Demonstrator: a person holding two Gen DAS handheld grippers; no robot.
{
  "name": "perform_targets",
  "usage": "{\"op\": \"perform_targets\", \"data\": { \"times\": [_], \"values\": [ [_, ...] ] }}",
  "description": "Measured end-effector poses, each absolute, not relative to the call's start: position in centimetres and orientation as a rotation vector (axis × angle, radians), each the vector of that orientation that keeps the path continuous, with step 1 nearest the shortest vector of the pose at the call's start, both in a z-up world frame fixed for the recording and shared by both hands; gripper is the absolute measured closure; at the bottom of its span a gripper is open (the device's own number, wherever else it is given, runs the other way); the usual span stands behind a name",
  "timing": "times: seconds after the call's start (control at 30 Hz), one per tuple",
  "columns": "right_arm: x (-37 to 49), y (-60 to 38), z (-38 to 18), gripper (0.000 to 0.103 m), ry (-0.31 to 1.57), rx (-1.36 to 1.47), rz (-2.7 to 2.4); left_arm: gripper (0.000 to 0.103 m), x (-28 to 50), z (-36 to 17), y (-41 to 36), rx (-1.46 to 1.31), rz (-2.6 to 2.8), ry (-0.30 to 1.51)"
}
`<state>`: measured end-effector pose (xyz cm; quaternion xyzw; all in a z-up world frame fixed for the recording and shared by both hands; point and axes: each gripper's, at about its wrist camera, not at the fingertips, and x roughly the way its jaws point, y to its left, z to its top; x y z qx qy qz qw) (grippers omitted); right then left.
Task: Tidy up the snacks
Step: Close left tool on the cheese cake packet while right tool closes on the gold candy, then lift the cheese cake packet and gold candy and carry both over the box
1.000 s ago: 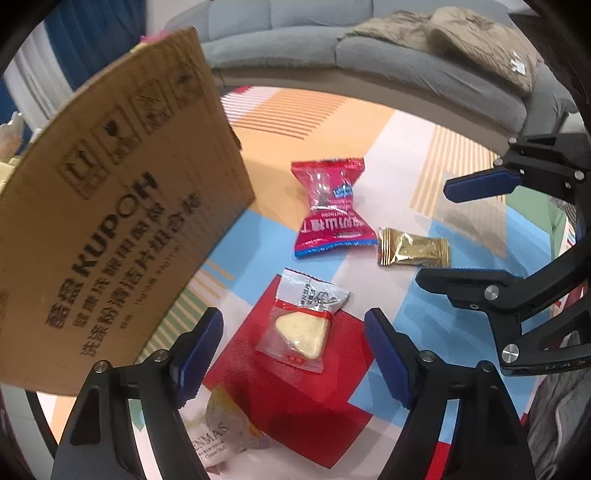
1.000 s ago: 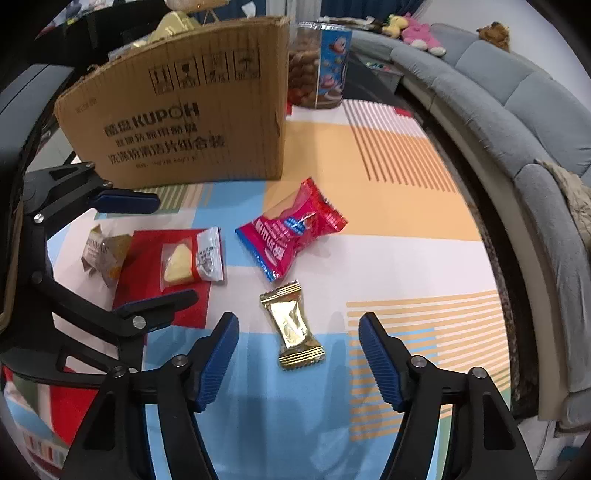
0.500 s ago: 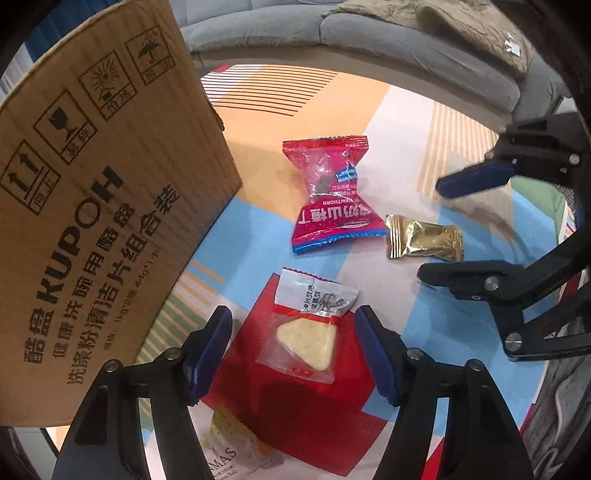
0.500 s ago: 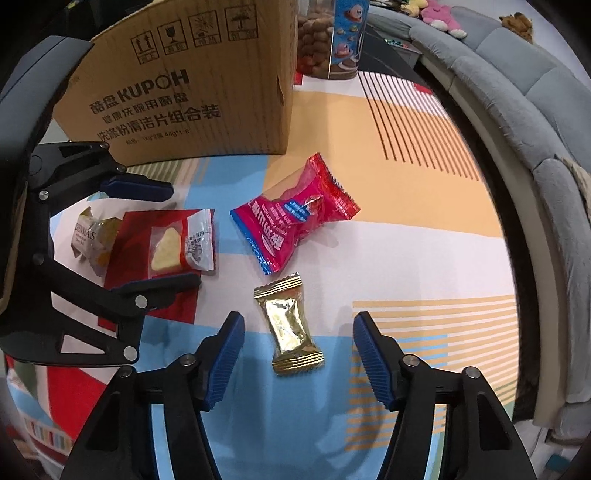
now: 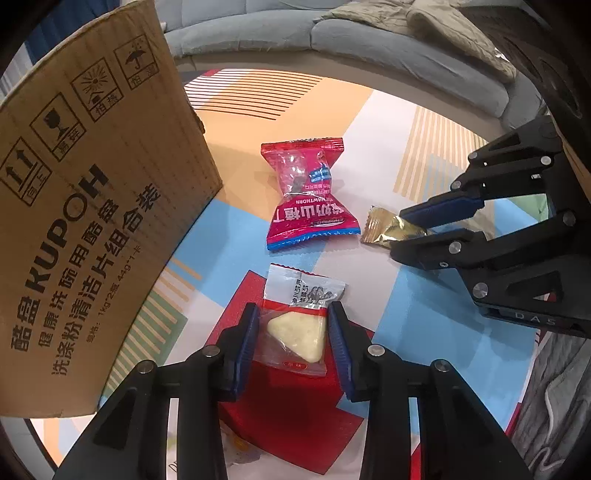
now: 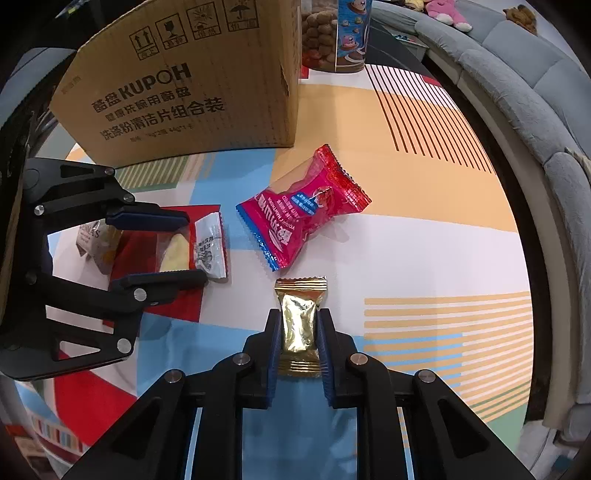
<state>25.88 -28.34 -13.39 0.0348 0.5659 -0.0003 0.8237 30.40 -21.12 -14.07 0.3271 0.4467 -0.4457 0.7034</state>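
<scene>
We see our right tongs (image 6: 298, 345), just closed, pinching the gold candy (image 6: 299, 325) on the patterned surface (image 6: 424, 254), the left tongs (image 6: 162, 247) gripping the clear cheese packet (image 6: 192, 251), the red packet (image 6: 303, 218) lying between, near the cardboard box (image 6: 184, 85).

Living room with a loud geometric tabletop

The surface (image 6: 424, 192) is a patchwork of orange, light blue, white and red blocks with striped patches, pretty glossy under the indoor light. A grey curved sofa (image 6: 524, 74) wraps around it, with a beige blanket (image 5: 424, 22) tossed on the cushions and a pink plush toy (image 6: 445, 9) sitting up at the far end.
</scene>
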Motion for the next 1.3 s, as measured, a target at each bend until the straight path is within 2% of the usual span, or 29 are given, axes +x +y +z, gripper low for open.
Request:
{"op": "perform_targets", "data": {
  "times": [0.53, 1.3],
  "values": [
    [24.2, -27.9, -11.3, 0.084, 1.129, 0.09, 0.012, 0.068, 27.9, -12.5, -19.1, 0.664, -0.895, 0.961],
    [22.3, -26.4, -7.3, 0.084, 1.008, 0.106, 0.045, 0.068, 25.1, -7.4, -13.6, 0.466, -0.652, 0.871]
  ]
}}
